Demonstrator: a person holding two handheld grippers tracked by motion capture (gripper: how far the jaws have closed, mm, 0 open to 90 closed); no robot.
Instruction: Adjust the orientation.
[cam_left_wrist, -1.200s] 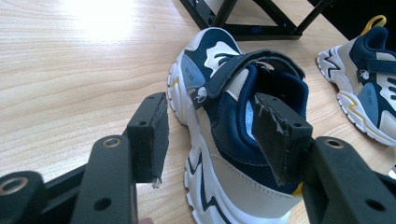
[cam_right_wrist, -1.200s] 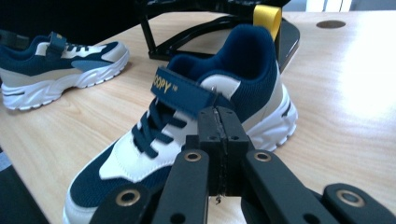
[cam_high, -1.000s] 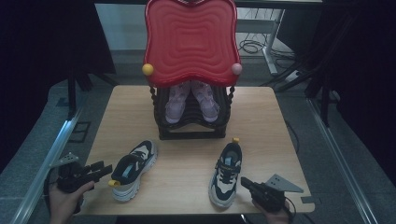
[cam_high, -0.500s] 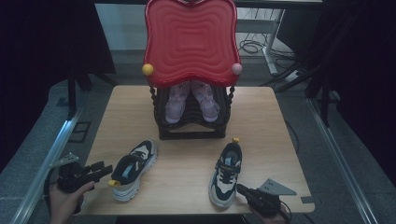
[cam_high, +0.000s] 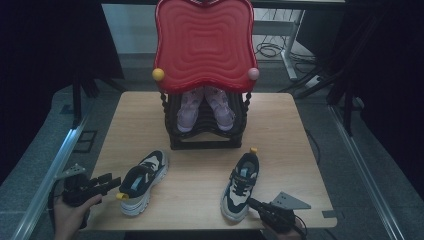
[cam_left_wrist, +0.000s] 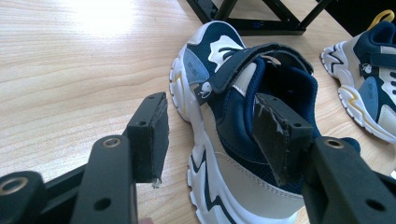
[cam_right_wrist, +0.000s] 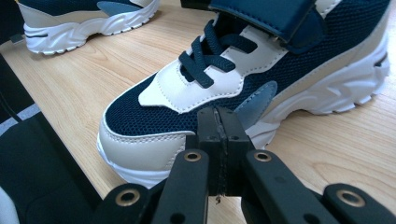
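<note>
1. My left gripper (cam_high: 107, 182) sits at the near left edge of the table (cam_high: 200, 180), its jaws standing wide apart with nothing pressed between them; in the left gripper view the left shoe (cam_left_wrist: 243, 116) lies just ahead, one pad out over bare wood beside its sole and the other over the ankle opening, neither visibly squeezing it.

2. That shoe (cam_high: 142, 181) runs with its heel toward me and its toe angled away to the right, toward the black rack (cam_high: 205, 132); so its long axis lies roughly in line with my left jaws, heel nearest.

3. My right gripper (cam_right_wrist: 218, 140) is fully closed, pad against pad, holding nothing; its tips point at the toe of the right shoe (cam_right_wrist: 243, 70), just short of it or barely touching, I cannot tell which.

4. The right shoe (cam_high: 241, 185) has its toe toward me and its yellow heel loop (cam_high: 253, 150) toward the rack; it lies straight ahead of my right jaws.

5. I judge the left hand better placed to grasp: open jaws already straddle the heel collar, while the right must open first.
</note>
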